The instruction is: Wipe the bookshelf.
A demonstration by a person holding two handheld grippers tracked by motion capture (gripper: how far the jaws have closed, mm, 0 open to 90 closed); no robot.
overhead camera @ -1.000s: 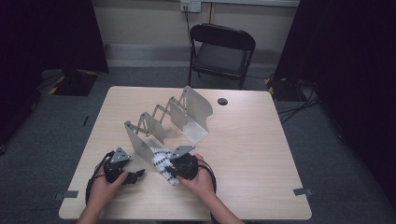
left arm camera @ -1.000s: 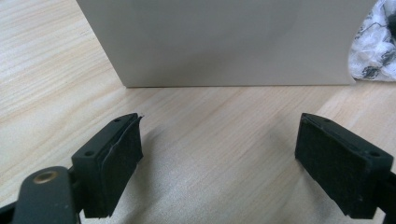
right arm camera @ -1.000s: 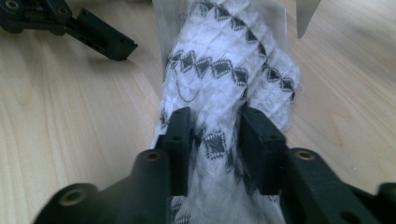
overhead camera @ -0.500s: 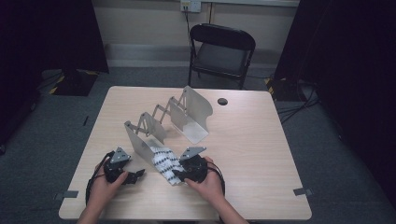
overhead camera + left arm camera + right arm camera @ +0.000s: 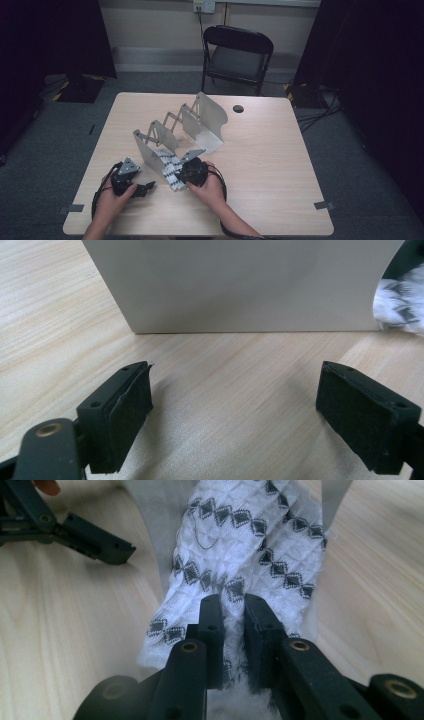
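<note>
left gripper (image 5: 145,189): fingers spread, idle on desk (image 5: 270,165) | patterned white cloth (image 5: 240,555): near end of expanding metal rack (image 5: 180,131) | right gripper (image 5: 234,625): fingers just closing, pinching cloth | progress: cloth gripped, moving it remains

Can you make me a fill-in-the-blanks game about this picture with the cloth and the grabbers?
1. The right gripper is shut on the ____.
2. The left gripper's jaws stand ____.
3. The cloth is white with ____ diamonds.
4. Behind the table stands a black ____.

Missing words: cloth; open; black; chair
</note>
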